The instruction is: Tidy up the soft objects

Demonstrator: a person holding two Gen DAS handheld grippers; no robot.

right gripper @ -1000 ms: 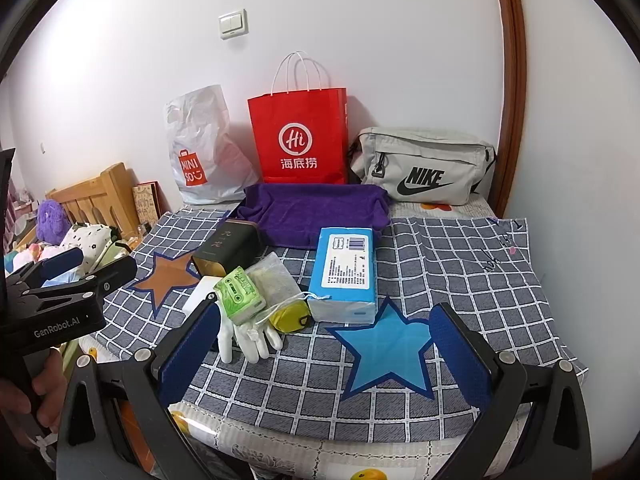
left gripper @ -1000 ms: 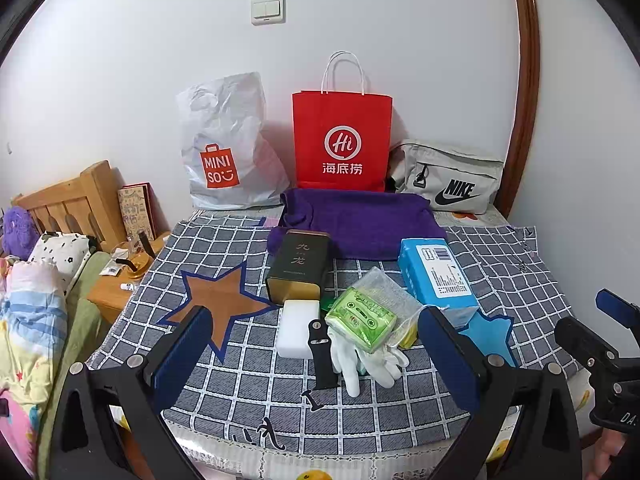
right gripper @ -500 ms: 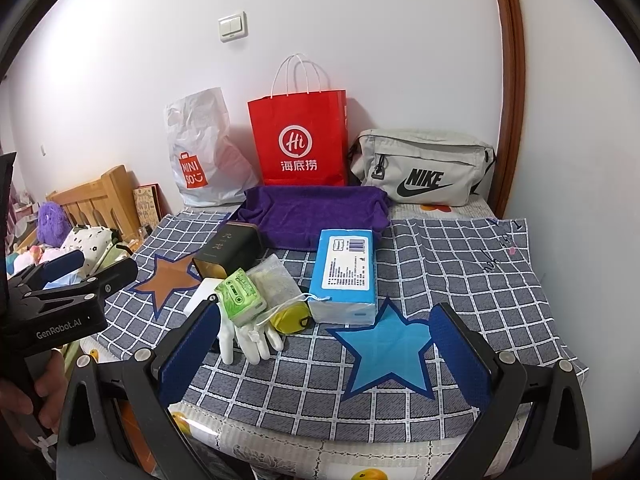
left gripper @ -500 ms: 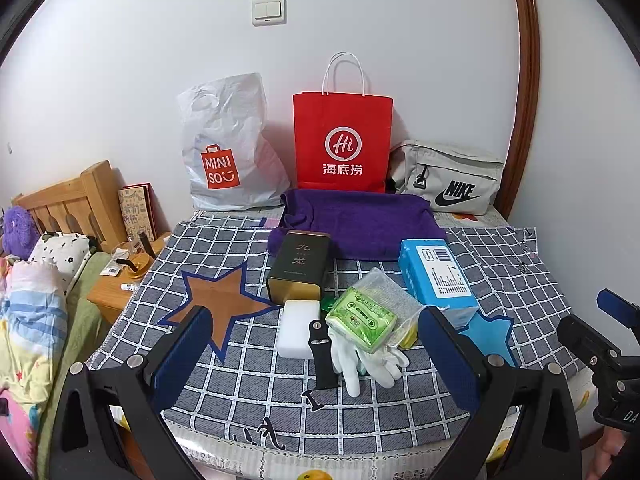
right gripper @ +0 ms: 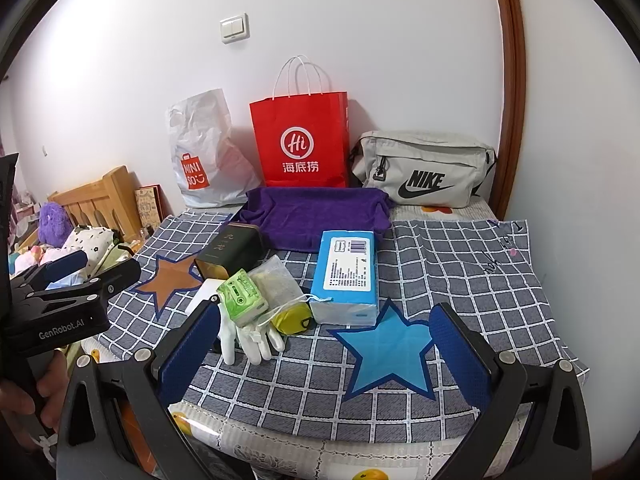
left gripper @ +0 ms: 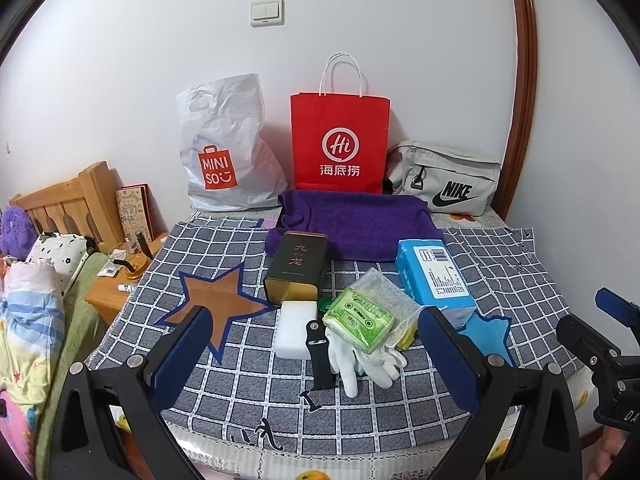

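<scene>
On the checked cloth [left gripper: 248, 376], a dark tea tin [left gripper: 296, 268] and blue tissue pack [right gripper: 348, 276] flank white gloves [left gripper: 364, 360]; both the left gripper [left gripper: 316, 356] and right gripper [right gripper: 324, 356] gape wide, empty.

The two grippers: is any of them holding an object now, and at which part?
Nothing is held. The left gripper and the right gripper are both open, their fingers empty above the table.

Near centre of the checked cloth [left gripper: 248, 376] is clogging up: white gloves [left gripper: 362, 360], green tissue pack [left gripper: 358, 318], black strap [left gripper: 318, 354], white block [left gripper: 294, 328] and dark tin [left gripper: 296, 268] are sitting touching or just beside each other; blue tissue box [right gripper: 348, 272] is crowding their right; right half around the blue star [right gripper: 390, 350] is lying open; bags are lining the back wall behind the purple towel [right gripper: 320, 216].
</scene>
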